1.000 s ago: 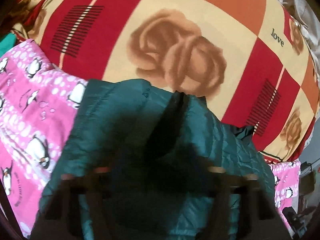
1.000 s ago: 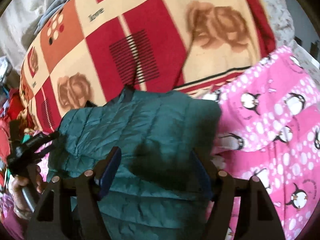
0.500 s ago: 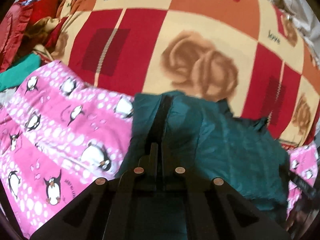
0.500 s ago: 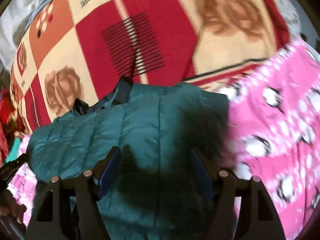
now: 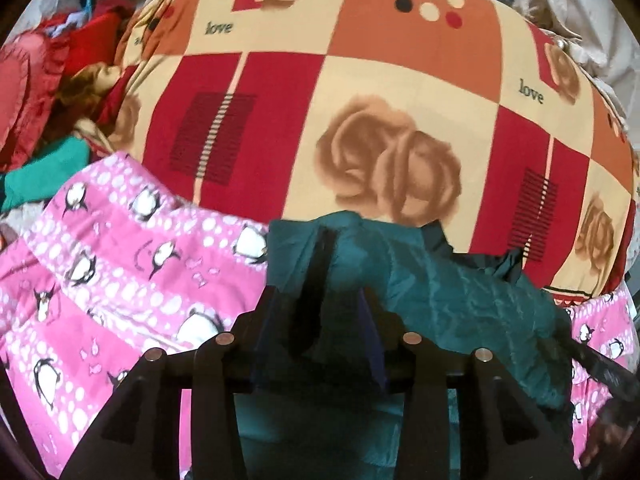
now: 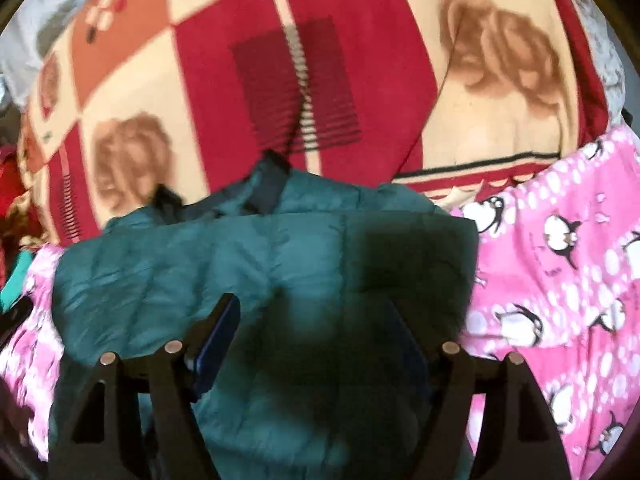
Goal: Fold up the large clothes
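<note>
Teal jacket (image 5: 460, 308) is lying folded on the pink penguin sheet (image 5: 120, 264) against the rose blanket (image 5: 360, 100), left gripper (image 5: 320, 320) fingers just opening off its edge, right gripper (image 6: 316, 344) hovering over it, fingers spread wide, gripping nothing.

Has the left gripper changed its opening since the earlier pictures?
Yes. The left gripper was pinched shut half a second ago; its fingers have just been opening, with a dark strip of the teal jacket between them.

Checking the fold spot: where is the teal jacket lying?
In both wrist views the teal jacket lies bottom-centre on the pink penguin blanket, just below the red rose-patterned blanket.
</note>
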A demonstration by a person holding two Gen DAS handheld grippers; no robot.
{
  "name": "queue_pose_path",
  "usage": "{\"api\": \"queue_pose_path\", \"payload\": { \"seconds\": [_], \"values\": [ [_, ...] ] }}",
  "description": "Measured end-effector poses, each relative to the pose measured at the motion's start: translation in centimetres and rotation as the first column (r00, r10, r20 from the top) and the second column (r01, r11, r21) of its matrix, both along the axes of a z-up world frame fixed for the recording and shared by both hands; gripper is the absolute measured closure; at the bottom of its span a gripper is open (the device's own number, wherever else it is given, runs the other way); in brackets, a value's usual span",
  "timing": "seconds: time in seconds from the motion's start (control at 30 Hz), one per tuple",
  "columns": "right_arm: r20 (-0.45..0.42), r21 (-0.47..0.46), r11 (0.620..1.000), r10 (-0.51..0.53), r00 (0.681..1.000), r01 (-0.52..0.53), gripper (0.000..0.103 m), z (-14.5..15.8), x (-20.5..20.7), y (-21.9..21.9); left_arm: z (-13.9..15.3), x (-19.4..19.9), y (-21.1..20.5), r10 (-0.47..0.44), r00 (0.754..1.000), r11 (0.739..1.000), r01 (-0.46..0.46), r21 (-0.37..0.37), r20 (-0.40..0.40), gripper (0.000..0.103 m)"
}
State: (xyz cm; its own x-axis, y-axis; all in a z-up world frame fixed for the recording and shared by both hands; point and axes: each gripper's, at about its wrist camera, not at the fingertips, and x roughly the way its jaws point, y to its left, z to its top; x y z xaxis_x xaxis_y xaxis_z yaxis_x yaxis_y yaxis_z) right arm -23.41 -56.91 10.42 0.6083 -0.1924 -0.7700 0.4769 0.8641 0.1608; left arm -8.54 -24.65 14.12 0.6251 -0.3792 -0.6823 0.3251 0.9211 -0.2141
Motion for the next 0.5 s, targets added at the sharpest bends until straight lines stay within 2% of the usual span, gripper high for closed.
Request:
{"api": "queue_pose_path", "payload": {
  "seconds": [0.1, 0.23, 0.33, 0.4, 0.5],
  "values": [
    [-0.005, -0.037, 0.998, 0.044, 0.999, -0.044, 0.025, 0.4, -0.7, 1.8, -1.1, 0.2, -2.3, -0.031, 1.000, 0.997, 0.031, 0.067, -0.003, 0.085],
    [-0.090, -0.105, 0.992, 0.063, 0.994, -0.072, 0.025, -1.9, 0.5, 3.0, -3.9, 0.9, -4.3, -0.027, 0.999, 0.984, 0.034, 0.174, -0.042, 0.085],
    [-0.137, -0.113, 0.991, 0.061, 0.989, -0.077, 0.024, -4.8, 1.9, 3.2, -5.8, 1.6, -4.7, -0.020, 0.997, 0.983, 0.034, 0.182, -0.078, 0.085],
    [-0.139, -0.126, 0.989, 0.061, 0.988, -0.078, 0.023, -6.0, 2.3, 3.2, -6.2, 1.6, -4.8, -0.017, 0.997, 0.984, 0.029, 0.177, -0.071, 0.084],
    [-0.142, -0.123, 0.989, 0.058, 0.988, -0.076, 0.022, -6.1, 2.6, 3.0, -6.5, 1.6, -5.2, -0.018, 0.998, 0.980, 0.031, 0.196, -0.065, 0.084]
  ]
}}
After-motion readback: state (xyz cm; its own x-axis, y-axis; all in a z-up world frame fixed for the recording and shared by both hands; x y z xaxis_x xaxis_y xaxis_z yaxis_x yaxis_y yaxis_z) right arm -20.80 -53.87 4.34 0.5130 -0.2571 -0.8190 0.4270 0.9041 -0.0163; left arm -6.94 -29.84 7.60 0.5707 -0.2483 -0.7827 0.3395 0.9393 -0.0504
